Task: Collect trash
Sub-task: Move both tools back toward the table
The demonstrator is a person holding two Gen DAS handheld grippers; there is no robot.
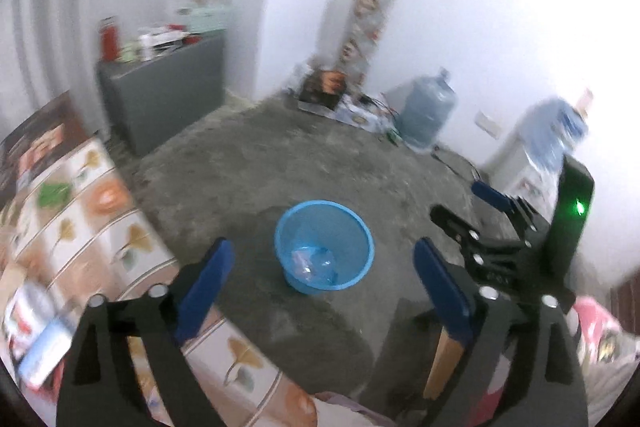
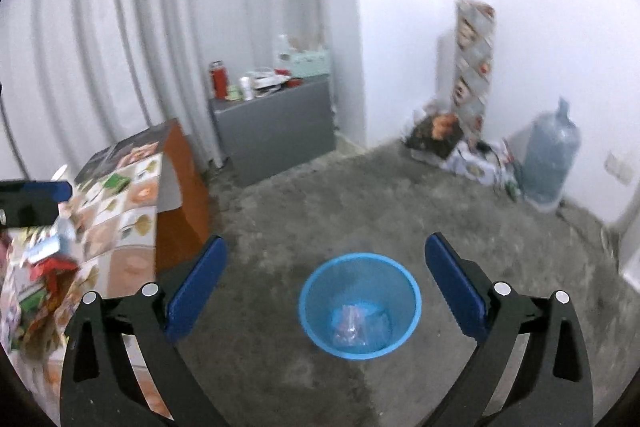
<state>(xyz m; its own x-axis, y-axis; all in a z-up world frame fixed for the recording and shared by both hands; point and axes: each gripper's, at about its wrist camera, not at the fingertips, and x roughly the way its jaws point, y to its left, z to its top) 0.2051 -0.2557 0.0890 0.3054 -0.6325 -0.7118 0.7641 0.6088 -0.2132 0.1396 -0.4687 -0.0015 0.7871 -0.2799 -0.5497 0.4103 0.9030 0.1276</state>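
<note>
**Blue bin on the grey floor, both grippers wide and empty**

Grey, rough floor (image 2: pixel 320 195) fills the middle of both wrist views, backed by a white wall and pale pleated curtains (image 2: pixel 120 47) at upper left. Low in the centre of the right wrist view stands a blue mesh bin (image 2: pixel 360 305), upright, with crumpled clear plastic trash (image 2: pixel 358 327) lying at its bottom. The right gripper (image 2: pixel 326 281) frames the bin with its blue-padded jaws spread wide; nothing is between them. The left gripper (image 1: pixel 324 281) is likewise wide open and empty, the same bin showing between its pads in the left wrist view.

At the left edge of both views is a table under a leaf-patterned cloth (image 2: pixel 132 211), with blurred packets and wrappers (image 2: pixel 44 275) heaped on its near end. Further back, a grey cabinet (image 2: pixel 276 131) carries a red bottle (image 2: pixel 219 79) and small clutter. At the right, a large water jug (image 2: pixel 550 159) stands by the wall, near a tall patterned box (image 2: pixel 474 67).
</note>
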